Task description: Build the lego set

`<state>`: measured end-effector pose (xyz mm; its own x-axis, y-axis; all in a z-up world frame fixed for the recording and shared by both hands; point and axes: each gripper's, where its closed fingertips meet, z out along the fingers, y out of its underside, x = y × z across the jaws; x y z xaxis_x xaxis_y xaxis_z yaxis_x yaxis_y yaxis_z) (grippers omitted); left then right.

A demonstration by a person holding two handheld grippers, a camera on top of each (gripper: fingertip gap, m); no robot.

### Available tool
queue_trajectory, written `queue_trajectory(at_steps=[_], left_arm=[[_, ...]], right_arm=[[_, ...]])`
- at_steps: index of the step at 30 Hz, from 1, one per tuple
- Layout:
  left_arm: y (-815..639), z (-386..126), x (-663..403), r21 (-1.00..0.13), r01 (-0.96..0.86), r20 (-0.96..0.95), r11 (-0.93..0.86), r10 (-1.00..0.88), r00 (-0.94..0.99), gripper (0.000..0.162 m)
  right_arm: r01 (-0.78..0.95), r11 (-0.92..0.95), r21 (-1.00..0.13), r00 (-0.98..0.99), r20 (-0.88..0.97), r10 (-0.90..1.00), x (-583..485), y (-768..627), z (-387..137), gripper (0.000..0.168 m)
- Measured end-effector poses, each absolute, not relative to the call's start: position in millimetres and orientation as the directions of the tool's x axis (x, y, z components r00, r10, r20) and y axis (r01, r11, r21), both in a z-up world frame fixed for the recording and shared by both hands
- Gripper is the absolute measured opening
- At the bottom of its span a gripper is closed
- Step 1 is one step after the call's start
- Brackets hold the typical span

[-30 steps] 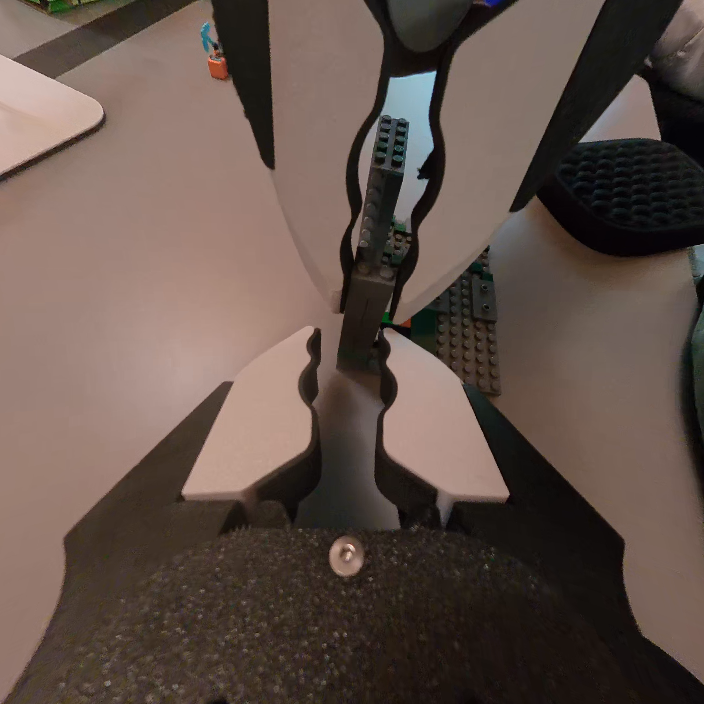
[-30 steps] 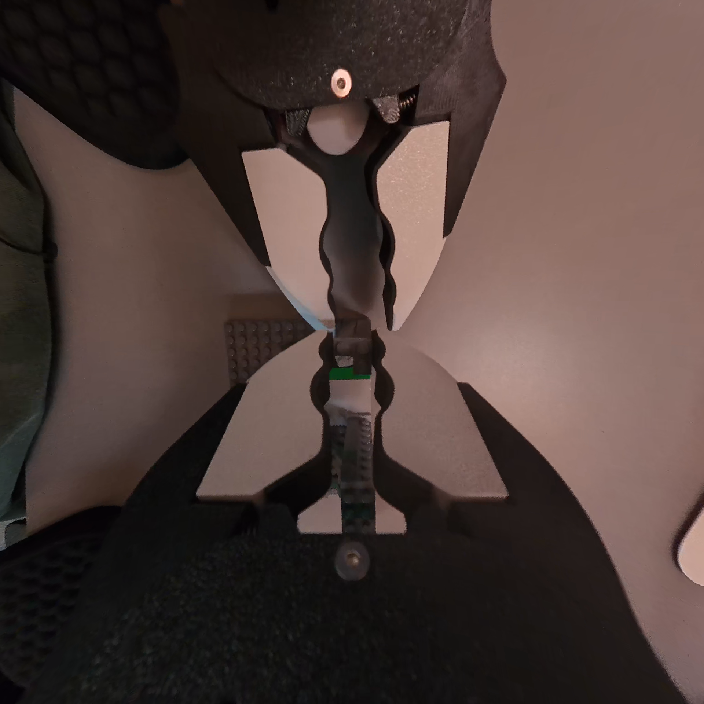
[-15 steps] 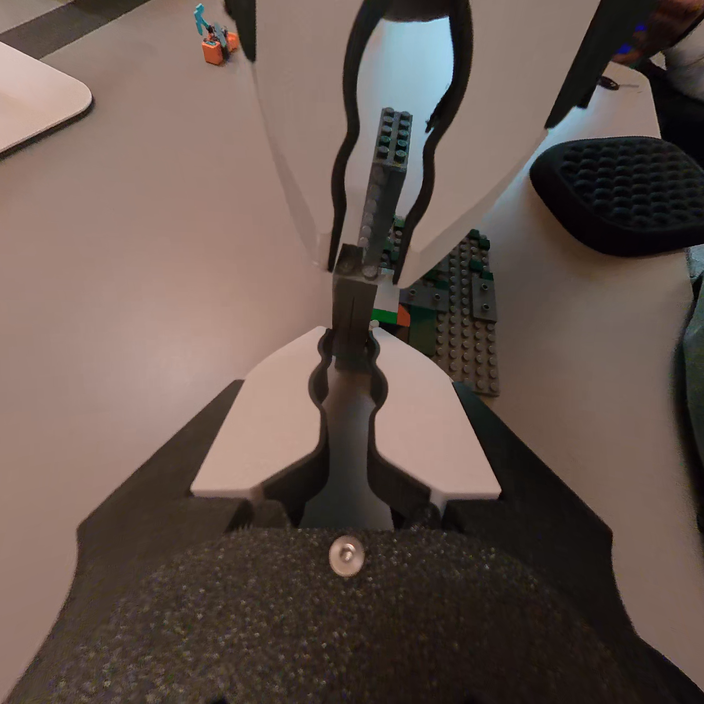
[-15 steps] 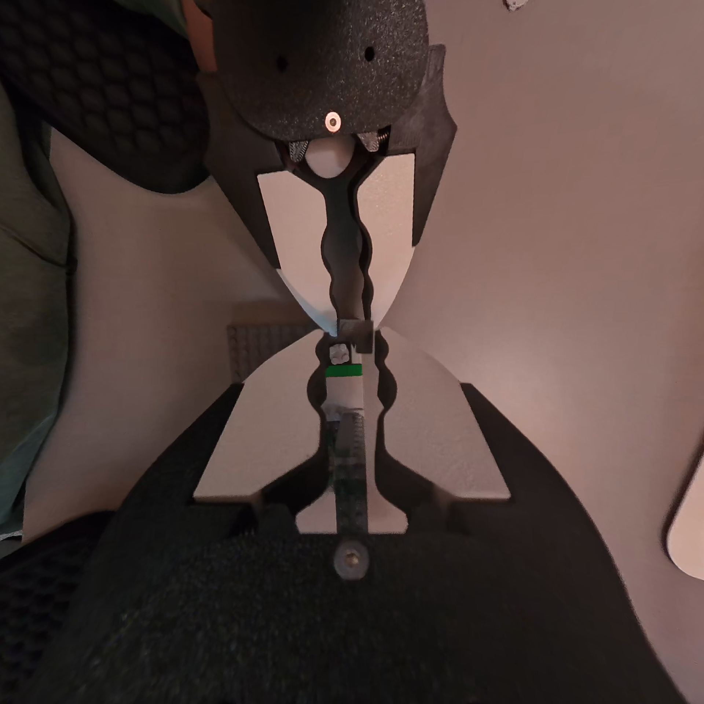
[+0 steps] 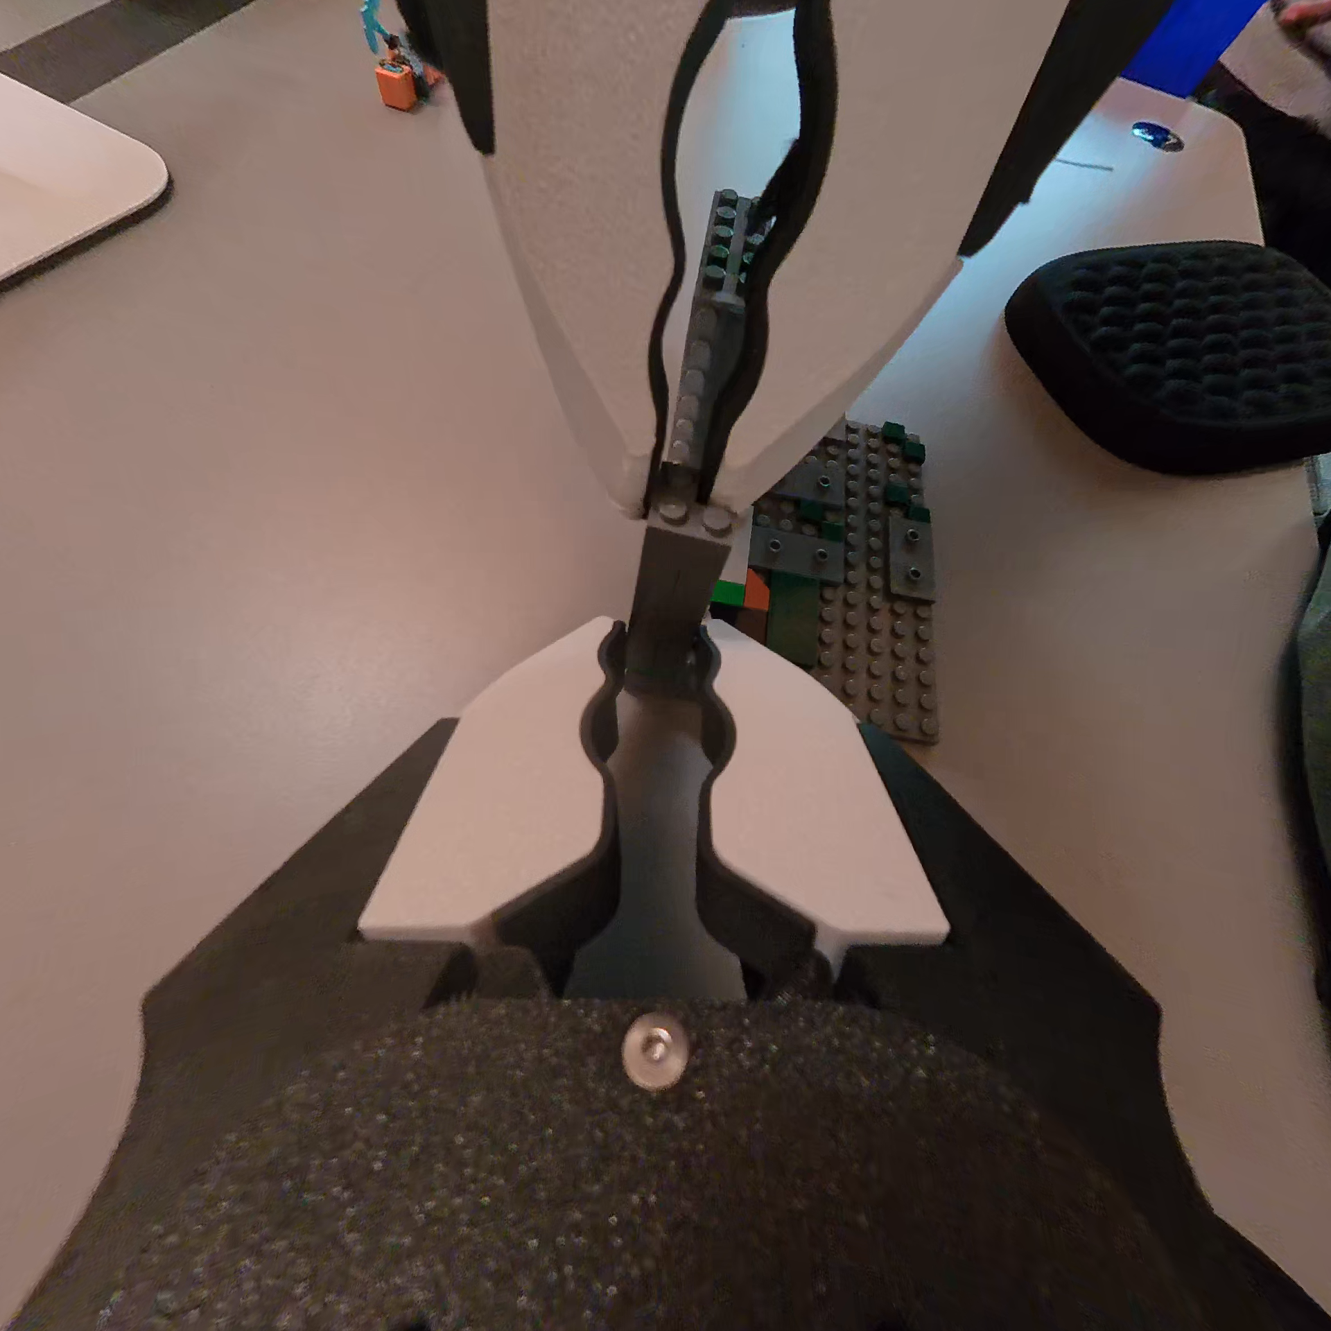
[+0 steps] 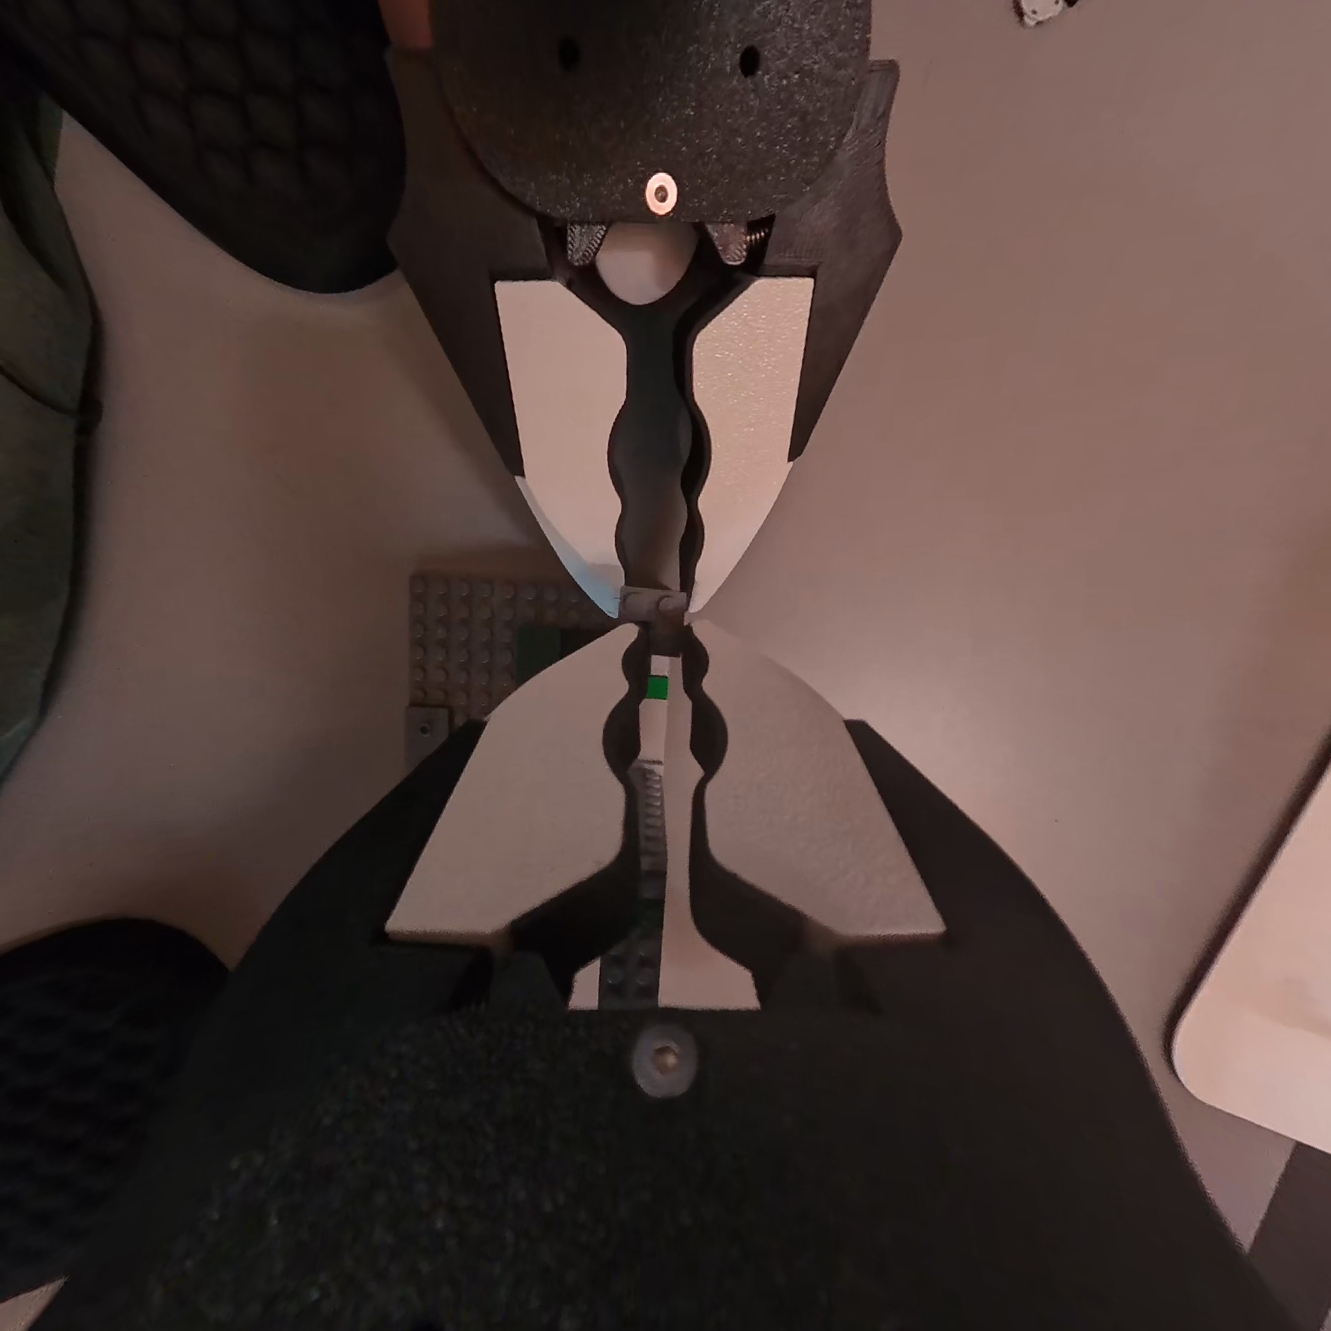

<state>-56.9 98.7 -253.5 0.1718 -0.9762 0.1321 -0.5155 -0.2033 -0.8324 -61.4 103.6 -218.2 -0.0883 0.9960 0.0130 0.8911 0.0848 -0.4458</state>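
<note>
My left gripper (image 5: 659,648) is shut on a dark grey brick (image 5: 677,576) that stands out past its tips. My right gripper (image 5: 684,497) comes in from the top, tip to tip with the left. It is shut on a long grey studded plate (image 5: 709,346) seen nearly edge-on. The plate's end meets the brick's studded top. In the right wrist view the plate (image 6: 648,828) runs back between the right gripper's (image 6: 659,641) fingers, and the brick (image 6: 648,601) sits at the left gripper's (image 6: 655,598) tips. The grey baseplate (image 5: 879,648) with green and orange pieces lies on the table below.
A black textured pad (image 5: 1181,346) lies at the right. A white tray (image 5: 65,187) is at the far left, and it also shows in the right wrist view (image 6: 1260,972). A small orange and blue model (image 5: 396,79) stands at the far edge. Left and right tips are no more than a few centimetres apart.
The long plate has turned from studs-facing to nearly edge-on in the right gripper. Both grippers stay tip to tip, and more of the baseplate shows beside them.
</note>
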Motion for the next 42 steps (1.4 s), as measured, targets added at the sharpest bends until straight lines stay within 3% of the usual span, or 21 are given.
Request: queue_trajectory(at_steps=[8,21,24,27,31,35,42], left_arm=[[100,-242,-56,-0.857,-0.495,0.095,-0.144,-0.988,0.123,0.025],[98,-241,-51,-0.86,-0.507,0.024,-0.06,-0.997,0.076,0.016],[99,-241,-51,-0.859,-0.509,0.016,-0.051,-0.997,0.073,0.016],[99,-241,-52,-0.858,-0.512,0.011,-0.046,-0.997,0.072,0.017],[100,-241,-53,-0.854,-0.519,0.002,-0.037,-0.998,0.067,0.017],[100,-241,-53,-0.851,-0.524,0.002,-0.031,-0.998,0.057,0.016],[101,-242,-54,-0.853,-0.521,0.002,-0.027,-0.999,0.048,0.016]], right_arm=[[0.878,0.121,-0.463,-0.132,0.009,0.991,-62,102,-218,0.008],[0.877,0.129,-0.464,-0.143,0.005,0.99,-61,104,-219,0.008],[0.857,0.1,-0.506,-0.119,-0.006,0.993,-61,104,-211,0.01],[0.806,0.046,-0.59,-0.064,-0.009,0.998,-51,107,-188,0.017],[0.758,-0.018,-0.652,0.013,-0.012,1.0,-7,108,-175,0.038],[0.725,-0.101,-0.681,0.103,-0.038,0.994,41,102,-203,0.053],[0.716,-0.1,-0.691,0.129,-0.01,0.992,23,97,-268,0.05]])
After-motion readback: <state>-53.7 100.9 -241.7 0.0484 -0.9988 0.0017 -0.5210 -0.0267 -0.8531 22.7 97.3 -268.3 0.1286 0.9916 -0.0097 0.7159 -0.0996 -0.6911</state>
